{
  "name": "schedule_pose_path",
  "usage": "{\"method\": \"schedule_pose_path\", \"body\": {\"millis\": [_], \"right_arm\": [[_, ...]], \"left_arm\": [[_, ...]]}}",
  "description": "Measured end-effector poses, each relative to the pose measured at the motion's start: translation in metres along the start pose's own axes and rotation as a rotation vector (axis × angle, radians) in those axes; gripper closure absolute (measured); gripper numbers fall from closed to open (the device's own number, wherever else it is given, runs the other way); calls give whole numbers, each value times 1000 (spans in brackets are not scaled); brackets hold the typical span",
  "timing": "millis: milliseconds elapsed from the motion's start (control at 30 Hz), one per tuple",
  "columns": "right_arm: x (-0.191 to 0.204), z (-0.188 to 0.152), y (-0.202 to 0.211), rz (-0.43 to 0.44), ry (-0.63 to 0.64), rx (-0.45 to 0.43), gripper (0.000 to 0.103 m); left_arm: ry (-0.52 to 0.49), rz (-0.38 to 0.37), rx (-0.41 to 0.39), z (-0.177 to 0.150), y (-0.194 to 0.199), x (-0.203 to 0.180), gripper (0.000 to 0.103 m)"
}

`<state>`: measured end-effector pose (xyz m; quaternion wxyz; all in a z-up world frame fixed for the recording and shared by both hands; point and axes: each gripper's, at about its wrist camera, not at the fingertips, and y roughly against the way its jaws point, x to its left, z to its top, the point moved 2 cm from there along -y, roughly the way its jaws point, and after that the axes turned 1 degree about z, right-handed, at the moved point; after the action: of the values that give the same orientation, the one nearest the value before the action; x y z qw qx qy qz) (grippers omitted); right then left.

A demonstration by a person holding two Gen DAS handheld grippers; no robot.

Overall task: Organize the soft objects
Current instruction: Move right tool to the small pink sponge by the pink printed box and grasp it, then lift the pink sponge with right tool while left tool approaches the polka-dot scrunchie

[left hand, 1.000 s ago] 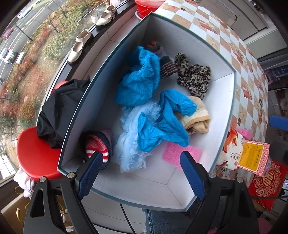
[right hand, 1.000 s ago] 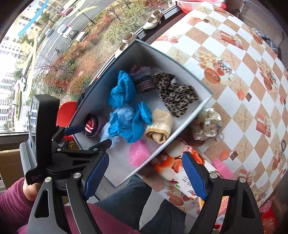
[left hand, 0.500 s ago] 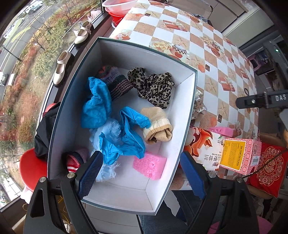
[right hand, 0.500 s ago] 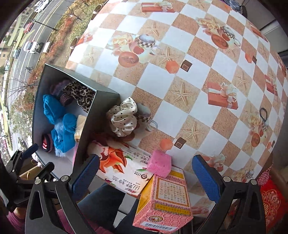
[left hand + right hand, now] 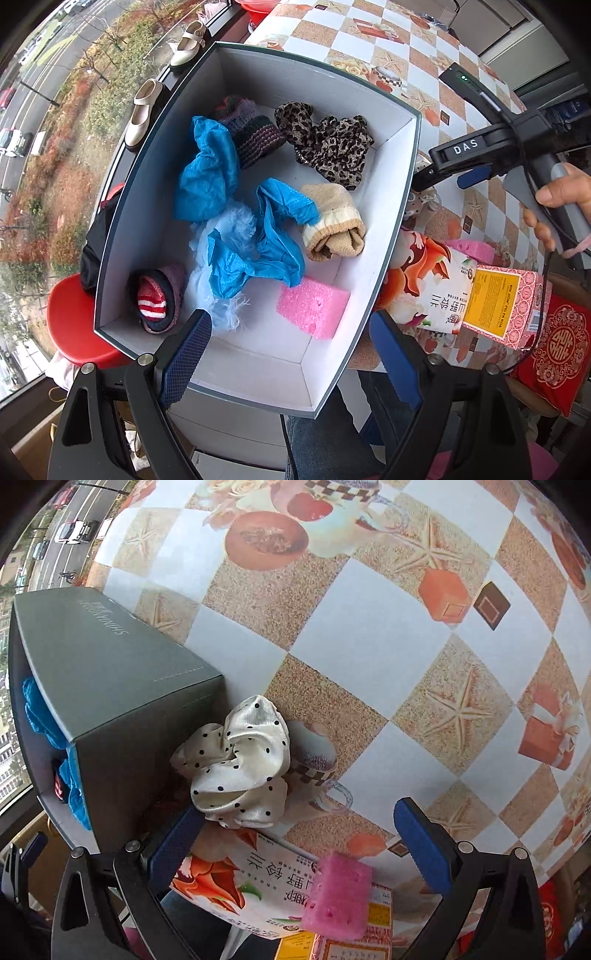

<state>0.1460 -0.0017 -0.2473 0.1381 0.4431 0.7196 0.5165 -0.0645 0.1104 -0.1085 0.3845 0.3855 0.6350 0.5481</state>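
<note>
Left wrist view: a table covered with a checked oilcloth [image 5: 402, 48] stands against a window over a street, with two pale shoes [image 5: 142, 110] on the sill. On the table's edge sits an open gray box [image 5: 391, 229], white inside, its long axis running from the camera toward the far table. In it lie two blue cloths [image 5: 207, 177], a leopard-print scrunchie [image 5: 328, 147], a rolled beige sock [image 5: 332, 229], a striped sock roll [image 5: 155, 299], a dark knit piece [image 5: 255, 136], a pale fluffy bit and one pink sponge [image 5: 314, 306]. The left gripper [image 5: 291, 362] hangs above the box's near end, jaws wide and empty. A hand [image 5: 554, 199] holds the right gripper at the right.

Right wrist view: the right gripper [image 5: 299, 842] points down at the oilcloth, jaws spread wide, nothing between the pads. A white polka-dot scrunchie [image 5: 240, 764] lies on the table touching the box's outer corner, just ahead of the left finger. A second pink sponge [image 5: 340, 897] rests on a printed carton [image 5: 236, 882] at the near edge.
</note>
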Motion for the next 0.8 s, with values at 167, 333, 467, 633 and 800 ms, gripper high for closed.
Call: {"method": "schedule_pose_path", "body": {"millis": [167, 333, 467, 633, 800], "right_arm": [[-53, 4, 19, -226, -144, -104, 0], [-94, -32, 26, -9, -232, -14, 0], [-83, -58, 1, 116, -189, 109, 0], [-75, -65, -23, 222, -195, 197, 0], [-64, -65, -39, 306, -171, 266, 0]], "left_arm": [[-35, -2, 0, 7, 1, -16, 13], [-86, -17, -8, 18, 1, -36, 13], [-115, -23, -13, 24, 2, -49, 13], [-139, -9, -23, 23, 6, -57, 13], [-128, -3, -12, 17, 3, -55, 13]]}}
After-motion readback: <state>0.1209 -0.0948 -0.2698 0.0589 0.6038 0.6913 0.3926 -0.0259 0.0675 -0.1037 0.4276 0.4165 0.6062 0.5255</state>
